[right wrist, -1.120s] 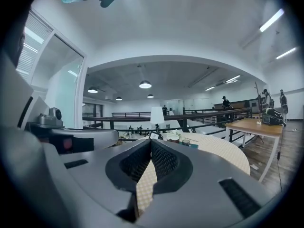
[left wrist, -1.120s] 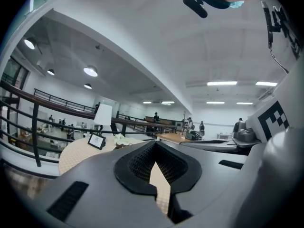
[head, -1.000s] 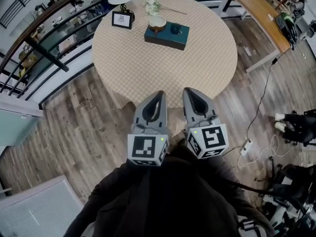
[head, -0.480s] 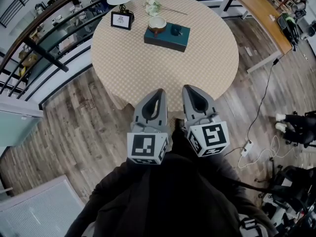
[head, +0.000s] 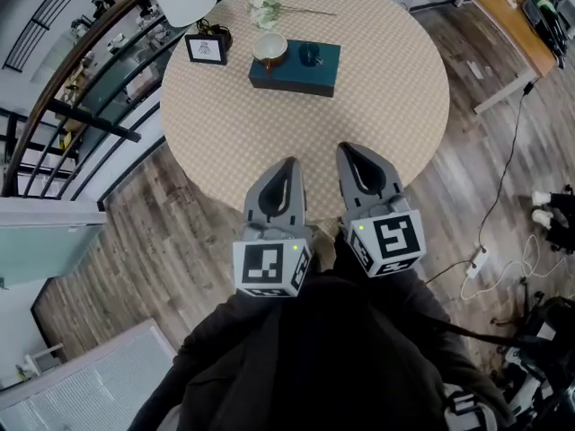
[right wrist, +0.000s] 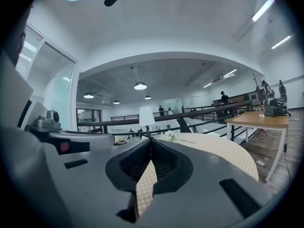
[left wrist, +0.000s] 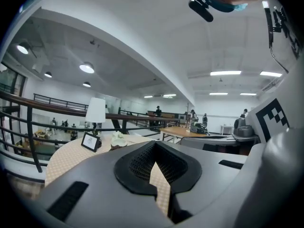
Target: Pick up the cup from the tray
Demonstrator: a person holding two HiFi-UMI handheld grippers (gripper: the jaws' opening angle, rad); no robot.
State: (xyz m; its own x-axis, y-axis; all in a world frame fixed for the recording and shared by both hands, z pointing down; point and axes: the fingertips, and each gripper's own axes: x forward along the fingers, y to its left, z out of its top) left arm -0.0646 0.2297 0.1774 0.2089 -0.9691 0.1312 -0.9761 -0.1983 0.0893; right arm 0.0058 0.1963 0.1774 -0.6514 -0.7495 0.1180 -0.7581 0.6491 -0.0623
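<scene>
Round checkered desk (head: 377, 124) is carrying a teal tray (head: 325, 72) with the cup (head: 269, 49) on its left end, while left tool (head: 287, 167) and right tool (head: 349, 151) are hanging closed and empty at the near edge, well apart from it: approach step, probably calling next for a reach across and parted jaws.

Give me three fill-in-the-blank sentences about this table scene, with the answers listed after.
The table is ____ in shape.
The cup stands on the teal ____.
The left tool and the right tool both have their jaws ____.
Answers: round; tray; shut.
</scene>
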